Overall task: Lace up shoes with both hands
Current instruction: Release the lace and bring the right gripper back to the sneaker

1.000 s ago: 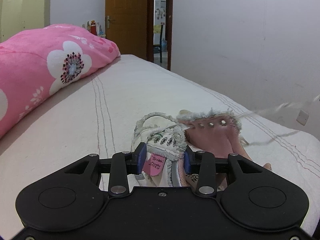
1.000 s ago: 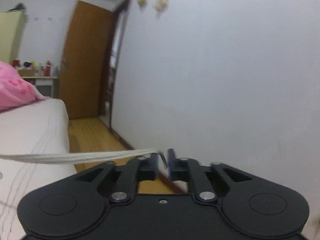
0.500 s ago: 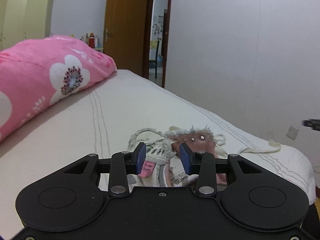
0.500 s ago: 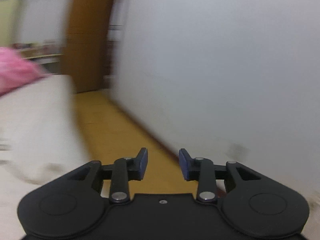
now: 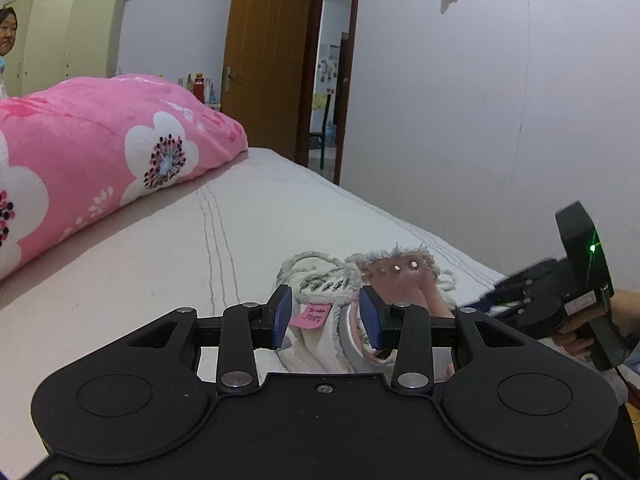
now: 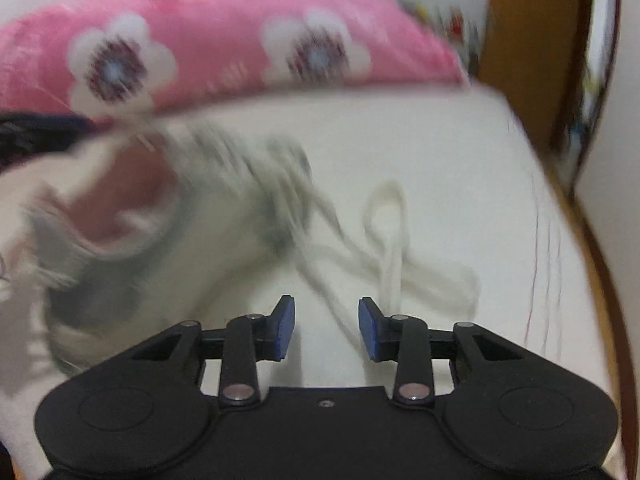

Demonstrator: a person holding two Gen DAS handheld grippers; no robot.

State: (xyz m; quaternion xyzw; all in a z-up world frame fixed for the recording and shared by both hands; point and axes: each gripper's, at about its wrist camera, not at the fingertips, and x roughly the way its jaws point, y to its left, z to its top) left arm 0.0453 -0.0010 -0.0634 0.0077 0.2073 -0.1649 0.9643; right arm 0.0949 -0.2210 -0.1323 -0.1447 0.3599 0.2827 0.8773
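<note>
A white and pink shoe (image 5: 352, 296) with frayed edges and metal eyelets lies on the bed. My left gripper (image 5: 326, 316) is open, its pads on either side of the shoe's tongue and collar, not closed on it. In the right wrist view, which is blurred, the shoe (image 6: 168, 216) is at the left and its white lace (image 6: 392, 248) lies loose on the sheet in loops. My right gripper (image 6: 326, 326) is open and empty just before the lace. The right gripper also shows at the right edge of the left wrist view (image 5: 492, 300).
A pink flowered quilt (image 5: 92, 160) lies along the bed's left side. The white mattress (image 5: 240, 216) ends at the right near a white wall (image 5: 480, 120). A brown door (image 5: 264, 60) stands open at the far end. A person (image 5: 6, 36) is at the far left.
My right gripper let go of the lace, opened, and swung round from the wall toward the shoe. My left gripper opened off the shoe. The lace went from taut to slack.
</note>
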